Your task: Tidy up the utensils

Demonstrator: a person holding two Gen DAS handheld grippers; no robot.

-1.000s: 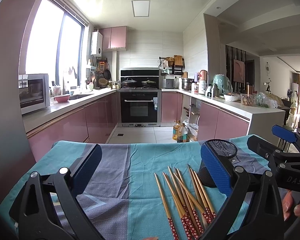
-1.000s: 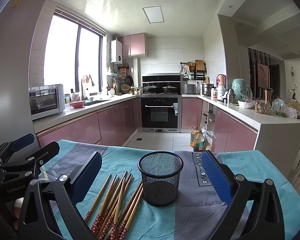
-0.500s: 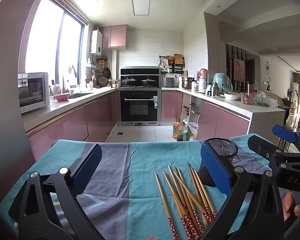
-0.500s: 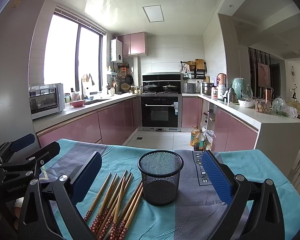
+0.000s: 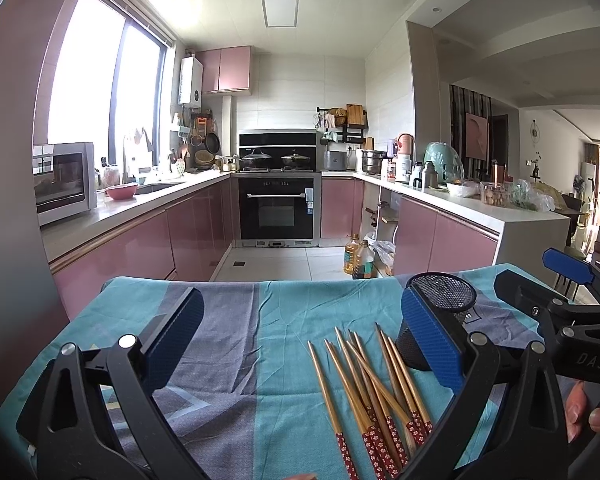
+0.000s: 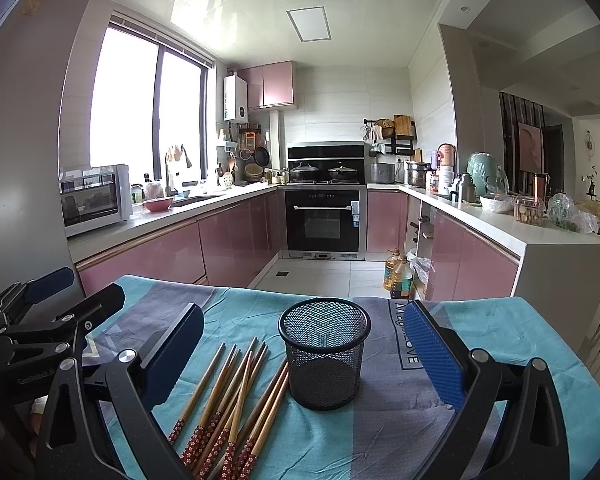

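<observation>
Several wooden chopsticks [image 5: 370,392] with red flowered ends lie in a loose pile on the cloth-covered table, also seen as chopsticks [image 6: 236,398] in the right wrist view. An upright black mesh cup [image 6: 325,350] stands just right of them; the mesh cup [image 5: 440,320] is partly hidden by a blue pad in the left wrist view. My left gripper [image 5: 300,340] is open above the cloth, left of the pile. My right gripper [image 6: 304,354] is open, with the cup and part of the pile between its fingers' lines. Neither holds anything.
The table carries a teal and grey cloth [image 6: 480,332] whose far edge drops to a tiled kitchen floor. The right gripper [image 5: 572,300] shows at the right of the left wrist view, the left gripper [image 6: 40,320] at the left of the right wrist view. A hand [image 5: 592,416] shows low right.
</observation>
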